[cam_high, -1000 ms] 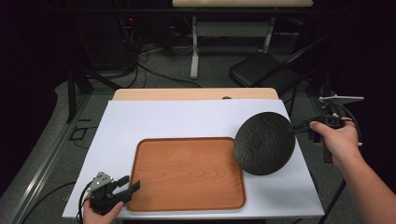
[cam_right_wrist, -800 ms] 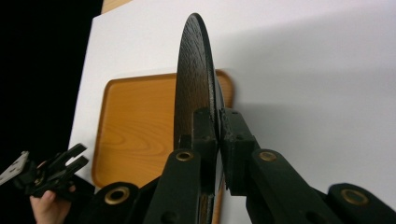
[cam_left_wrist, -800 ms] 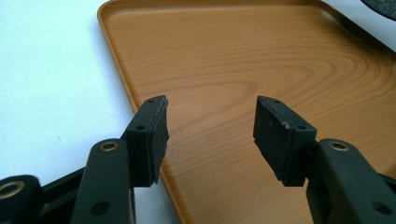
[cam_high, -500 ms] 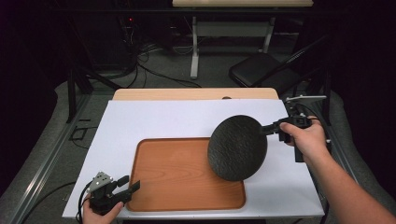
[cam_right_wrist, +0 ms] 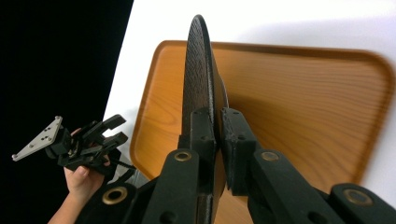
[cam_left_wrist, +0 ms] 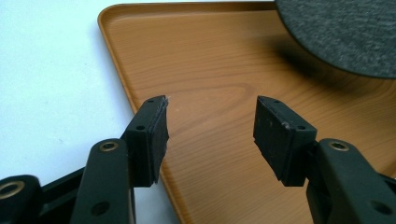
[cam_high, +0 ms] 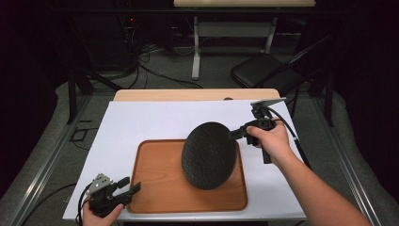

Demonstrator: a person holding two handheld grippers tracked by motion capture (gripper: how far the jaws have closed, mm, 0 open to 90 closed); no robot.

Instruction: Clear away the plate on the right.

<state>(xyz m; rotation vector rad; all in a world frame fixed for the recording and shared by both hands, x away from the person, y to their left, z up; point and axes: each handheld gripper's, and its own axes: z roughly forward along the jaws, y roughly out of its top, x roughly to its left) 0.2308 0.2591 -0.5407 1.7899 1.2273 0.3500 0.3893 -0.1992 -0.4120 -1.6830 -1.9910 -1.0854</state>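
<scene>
A round black plate hangs tilted over the right half of the wooden tray. My right gripper is shut on the plate's right rim. In the right gripper view the plate stands edge-on between the two jaws of the right gripper, above the tray. My left gripper rests at the tray's front left corner, open, with nothing between its fingers. In the left gripper view the left gripper frames bare tray wood, and the plate hovers at the top right.
The tray lies on a white sheet that covers the table. A black folding chair and a pale table leg frame stand on the floor beyond the table. Cables run across the floor behind.
My right gripper has carried the plate leftward and nearer, from beside the tray's right edge to above its right half. The left gripper has stayed put.
</scene>
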